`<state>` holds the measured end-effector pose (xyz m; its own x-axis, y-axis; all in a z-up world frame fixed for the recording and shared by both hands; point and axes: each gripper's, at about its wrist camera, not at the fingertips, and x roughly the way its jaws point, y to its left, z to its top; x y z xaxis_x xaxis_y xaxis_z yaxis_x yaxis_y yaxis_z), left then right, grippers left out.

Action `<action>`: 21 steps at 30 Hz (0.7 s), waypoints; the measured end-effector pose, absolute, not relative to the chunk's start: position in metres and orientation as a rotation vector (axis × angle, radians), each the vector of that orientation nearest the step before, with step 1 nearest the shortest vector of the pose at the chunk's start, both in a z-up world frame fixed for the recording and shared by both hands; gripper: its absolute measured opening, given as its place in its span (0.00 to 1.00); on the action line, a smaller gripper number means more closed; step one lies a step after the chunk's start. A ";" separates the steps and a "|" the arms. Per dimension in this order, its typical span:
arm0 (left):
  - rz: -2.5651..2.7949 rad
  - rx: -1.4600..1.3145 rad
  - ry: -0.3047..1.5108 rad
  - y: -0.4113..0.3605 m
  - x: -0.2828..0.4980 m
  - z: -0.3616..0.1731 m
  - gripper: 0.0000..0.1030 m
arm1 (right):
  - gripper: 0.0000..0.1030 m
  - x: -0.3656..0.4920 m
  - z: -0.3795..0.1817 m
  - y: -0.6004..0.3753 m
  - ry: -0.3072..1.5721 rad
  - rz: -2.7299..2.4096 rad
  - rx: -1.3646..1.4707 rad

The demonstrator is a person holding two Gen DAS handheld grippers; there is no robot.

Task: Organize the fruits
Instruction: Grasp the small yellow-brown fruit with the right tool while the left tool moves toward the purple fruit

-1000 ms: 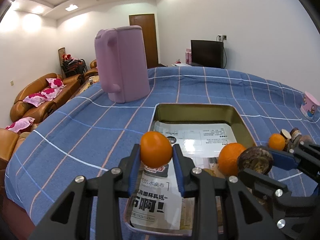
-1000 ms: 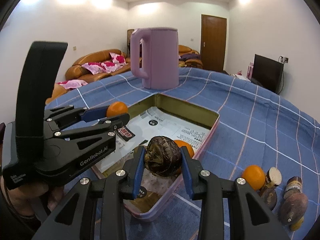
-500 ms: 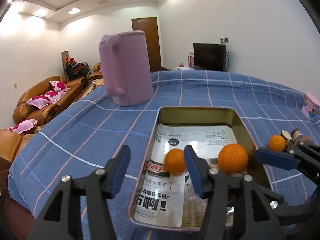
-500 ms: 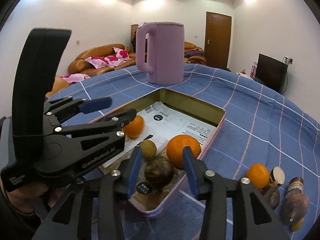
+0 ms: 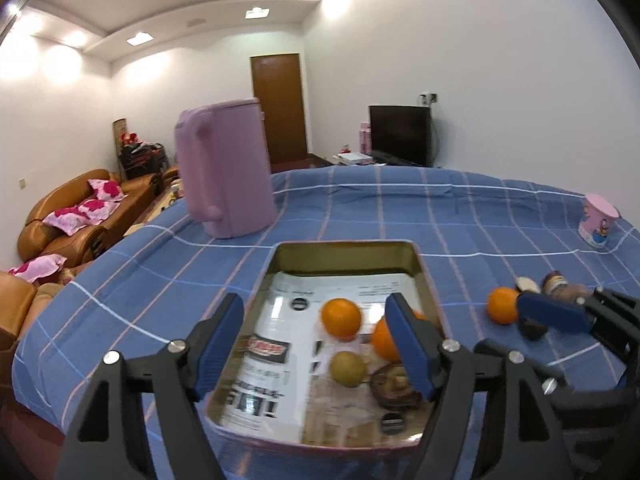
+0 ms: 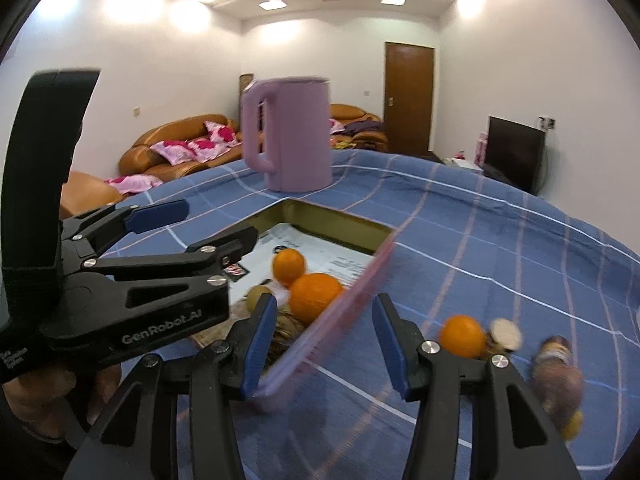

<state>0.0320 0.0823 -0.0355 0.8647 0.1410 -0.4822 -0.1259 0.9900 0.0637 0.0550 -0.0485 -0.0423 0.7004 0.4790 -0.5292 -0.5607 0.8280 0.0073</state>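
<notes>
Landmark: the metal tray (image 5: 404,249). Left of it, the left gripper (image 5: 316,344) hangs over the near end, jaws spread, holding nothing. Inside the tray: small orange (image 5: 341,318), bigger orange (image 6: 315,297), a yellowish fruit (image 5: 347,369), a dark brown fruit (image 5: 394,385). Right gripper (image 6: 324,348) straddles the tray's right rim, released and empty. Right of the tray, on the blue cloth (image 6: 500,248), a loose orange (image 6: 462,336) and brown fruits (image 6: 556,380) wait. Step: between drops. Next likely calls for swinging right to the loose orange.

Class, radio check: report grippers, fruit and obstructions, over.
Left gripper open, empty. Right gripper open, empty. Four fruits in tray; orange and others loose on cloth. Nothing blocking.
</notes>
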 end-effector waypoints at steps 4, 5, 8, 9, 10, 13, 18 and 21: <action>0.094 0.049 0.511 0.062 0.033 -0.034 0.73 | 0.51 0.051 -0.039 -0.089 0.533 0.492 -0.145; 0.085 0.054 0.512 0.058 0.033 -0.035 0.73 | 0.51 0.051 -0.039 -0.098 0.534 0.466 -0.143; 0.060 0.065 0.520 0.044 0.033 -0.036 0.73 | 0.51 0.051 -0.041 -0.130 0.549 0.389 -0.133; 0.051 0.069 0.524 0.039 0.035 -0.037 0.73 | 0.51 0.052 -0.042 -0.142 0.557 0.358 -0.130; 0.042 0.075 0.529 0.034 0.036 -0.037 0.73 | 0.51 0.053 -0.043 -0.153 0.567 0.328 -0.128; 0.018 0.087 0.535 0.020 0.037 -0.037 0.73 | 0.51 0.056 -0.046 -0.179 0.587 0.265 -0.108; -0.029 0.107 0.536 -0.004 0.038 -0.035 0.73 | 0.51 0.068 -0.054 -0.205 0.648 0.197 -0.085; -0.051 0.123 0.536 -0.018 0.040 -0.035 0.73 | 0.51 0.071 -0.056 -0.211 0.688 0.200 -0.078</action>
